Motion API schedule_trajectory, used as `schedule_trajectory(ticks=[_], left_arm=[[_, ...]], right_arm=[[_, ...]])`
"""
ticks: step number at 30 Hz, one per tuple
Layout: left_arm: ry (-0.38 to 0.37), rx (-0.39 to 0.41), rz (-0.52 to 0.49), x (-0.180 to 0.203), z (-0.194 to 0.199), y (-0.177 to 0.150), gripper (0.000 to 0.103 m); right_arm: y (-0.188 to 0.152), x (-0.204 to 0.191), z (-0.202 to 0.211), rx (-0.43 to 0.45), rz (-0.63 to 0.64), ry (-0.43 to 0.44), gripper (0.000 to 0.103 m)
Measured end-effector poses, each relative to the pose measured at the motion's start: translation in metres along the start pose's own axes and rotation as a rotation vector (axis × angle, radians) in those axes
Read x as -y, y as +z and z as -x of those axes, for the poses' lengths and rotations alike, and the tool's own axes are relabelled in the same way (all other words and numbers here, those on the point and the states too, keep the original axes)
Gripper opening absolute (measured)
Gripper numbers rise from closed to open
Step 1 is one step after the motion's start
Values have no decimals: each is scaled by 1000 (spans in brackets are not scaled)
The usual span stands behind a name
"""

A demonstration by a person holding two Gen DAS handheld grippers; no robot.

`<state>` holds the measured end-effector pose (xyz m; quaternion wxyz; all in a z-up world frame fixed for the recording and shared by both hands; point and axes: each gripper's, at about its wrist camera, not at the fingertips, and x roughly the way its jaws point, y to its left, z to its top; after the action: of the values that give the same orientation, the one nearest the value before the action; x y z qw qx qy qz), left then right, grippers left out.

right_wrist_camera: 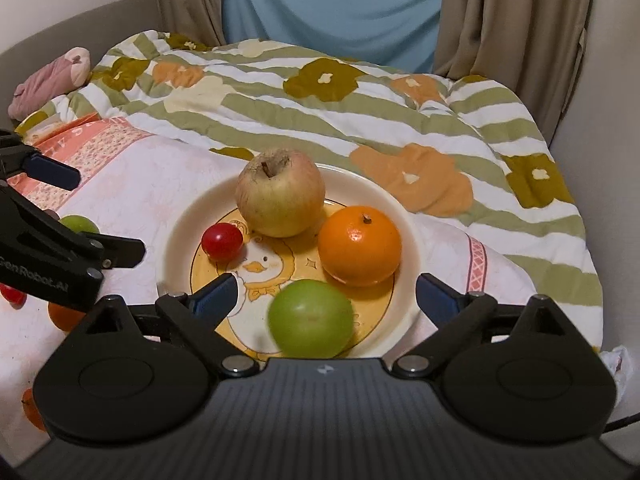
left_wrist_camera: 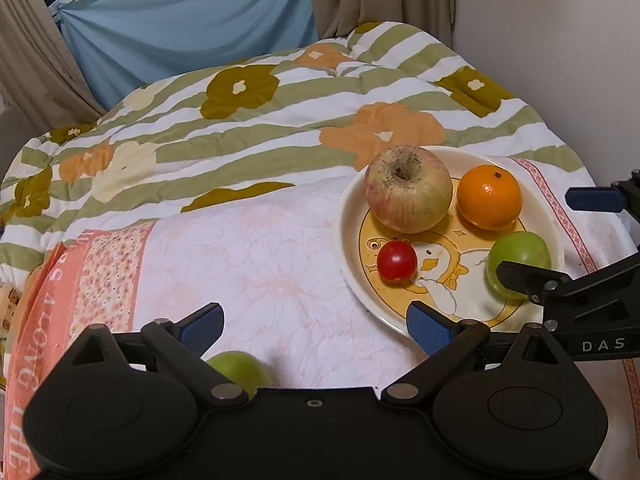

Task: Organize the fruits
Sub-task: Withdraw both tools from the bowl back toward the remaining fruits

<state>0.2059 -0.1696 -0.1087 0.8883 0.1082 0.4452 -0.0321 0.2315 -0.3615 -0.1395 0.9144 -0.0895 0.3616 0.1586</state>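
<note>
A cream plate point(right_wrist_camera: 176, 240) with a duck picture point(left_wrist_camera: 350, 216) holds an apple point(right_wrist_camera: 280, 200), an orange point(right_wrist_camera: 360, 244), a red tomato point(right_wrist_camera: 222, 241) and a green fruit point(right_wrist_camera: 310, 318). My right gripper point(right_wrist_camera: 324, 298) is open, its fingers either side of the green fruit, which lies just below them. My left gripper point(left_wrist_camera: 314, 326) is open and empty over the pink towel. A second green fruit point(left_wrist_camera: 240, 370) lies on the towel just under it, partly hidden. The same fruits show on the plate in the left wrist view: apple point(left_wrist_camera: 408, 190), orange point(left_wrist_camera: 490, 196), tomato point(left_wrist_camera: 397, 261), green fruit point(left_wrist_camera: 520, 254).
The plate sits on a pink towel point(left_wrist_camera: 260, 260) over a flowered, striped quilt point(left_wrist_camera: 240, 128). Left of the plate, more fruit lies on the towel: a small red one point(right_wrist_camera: 12, 295) and orange ones point(right_wrist_camera: 62, 316). Walls and curtains close in behind.
</note>
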Motion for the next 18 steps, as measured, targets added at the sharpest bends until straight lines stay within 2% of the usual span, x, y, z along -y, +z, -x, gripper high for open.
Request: schedule_trajectory(ticks=[6,11,18], left_arm=[[-1,21,8,-6,16,-5,101],[-5,54,8,-14,33,-10,101],[-27,121,17,-36,63,-18,102]], right_arm=[[-2,4,14,13,-57,-35,103],[1,-4,41,47,-62,-63,103],[6,-19,85,104,-140,-119,103]])
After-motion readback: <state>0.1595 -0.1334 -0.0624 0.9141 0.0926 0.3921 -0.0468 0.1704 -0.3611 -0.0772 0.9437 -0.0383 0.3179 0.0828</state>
